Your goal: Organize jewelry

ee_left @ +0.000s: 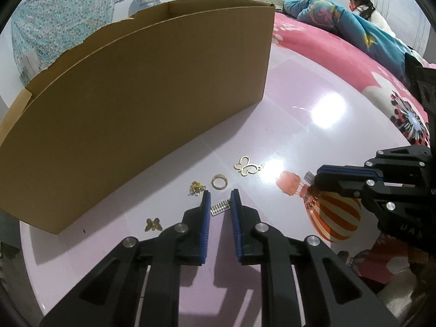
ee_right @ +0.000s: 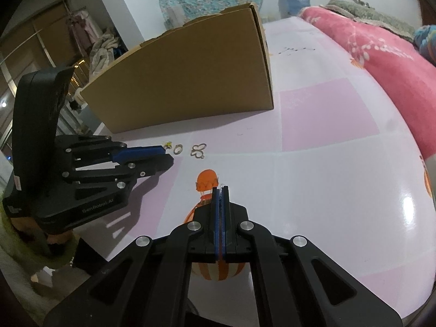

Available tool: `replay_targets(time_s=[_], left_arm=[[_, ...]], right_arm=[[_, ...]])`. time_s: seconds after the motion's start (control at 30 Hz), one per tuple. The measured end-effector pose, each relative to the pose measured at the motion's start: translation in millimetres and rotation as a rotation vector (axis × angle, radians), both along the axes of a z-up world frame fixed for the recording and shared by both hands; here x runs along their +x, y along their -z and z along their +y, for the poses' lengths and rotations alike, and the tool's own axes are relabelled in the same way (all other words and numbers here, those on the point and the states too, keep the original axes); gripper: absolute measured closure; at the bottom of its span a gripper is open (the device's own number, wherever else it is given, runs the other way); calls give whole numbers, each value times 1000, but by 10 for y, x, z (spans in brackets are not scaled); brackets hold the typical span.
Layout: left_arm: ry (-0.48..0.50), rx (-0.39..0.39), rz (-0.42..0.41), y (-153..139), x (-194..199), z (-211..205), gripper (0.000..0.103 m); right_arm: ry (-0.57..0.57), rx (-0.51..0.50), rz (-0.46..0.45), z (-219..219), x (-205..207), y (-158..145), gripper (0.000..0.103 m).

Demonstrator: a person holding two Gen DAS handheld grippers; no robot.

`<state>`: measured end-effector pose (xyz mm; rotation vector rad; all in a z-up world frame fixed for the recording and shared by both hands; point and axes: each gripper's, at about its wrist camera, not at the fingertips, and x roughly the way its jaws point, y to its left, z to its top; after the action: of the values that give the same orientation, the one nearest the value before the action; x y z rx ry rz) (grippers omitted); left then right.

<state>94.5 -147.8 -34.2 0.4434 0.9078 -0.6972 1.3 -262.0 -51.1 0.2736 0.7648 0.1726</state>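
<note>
Small jewelry pieces lie on the pink table beside a cardboard box (ee_left: pixel 130 103). My left gripper (ee_left: pixel 220 194) is open, low over the table, its fingers on either side of a small silver grid-shaped charm (ee_left: pixel 220 207). Just beyond lie a gold ring (ee_left: pixel 219 182), a gold butterfly outline pendant (ee_left: pixel 246 165), a yellow-stone piece (ee_left: pixel 196 187) and a small gold butterfly (ee_left: pixel 153 224). My right gripper (ee_right: pixel 220 189) is shut over an orange balloon print; a small silver charm (ee_left: pixel 309 177) shows at its tip in the left wrist view, and a beaded piece (ee_left: pixel 312 203) lies under it.
The cardboard box (ee_right: pixel 190 81) stands open-topped at the table's far left. A pink bedspread (ee_right: pixel 381 54) and a blue blanket (ee_left: pixel 354 27) lie beyond the table's right edge, with a person (ee_left: pixel 362 5) there. The left gripper body (ee_right: pixel 68 163) sits to my right gripper's left.
</note>
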Motion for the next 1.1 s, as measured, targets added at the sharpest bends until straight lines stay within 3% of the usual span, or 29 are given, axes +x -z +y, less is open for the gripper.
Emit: replay_targets(time_s=[0.3, 0.5, 0.67, 0.93, 1.03, 1.1], left_arm=[[-4, -53, 8, -5, -79, 151, 89], [-27, -116, -25, -189, -146, 407, 89], [-41, -195, -94, -516, -212, 567, 89], [-70, -341, -219, -1315, 91, 815, 89], [-92, -364, -158, -1399, 449, 838, 89], [-105, -369, -76, -1363, 711, 781, 89]], right_arm=[[8, -1, -15, -38, -59, -57, 103], [21, -15, -66, -69, -125, -236, 103], [12, -64, -152, -43, -130, -536, 103], [-80, -88, -394, -12, 159, -1408, 103], [-120, -62, -411, -18, 504, -1610, 103], [-146, -28, -362, -56, 871, -1654, 103]])
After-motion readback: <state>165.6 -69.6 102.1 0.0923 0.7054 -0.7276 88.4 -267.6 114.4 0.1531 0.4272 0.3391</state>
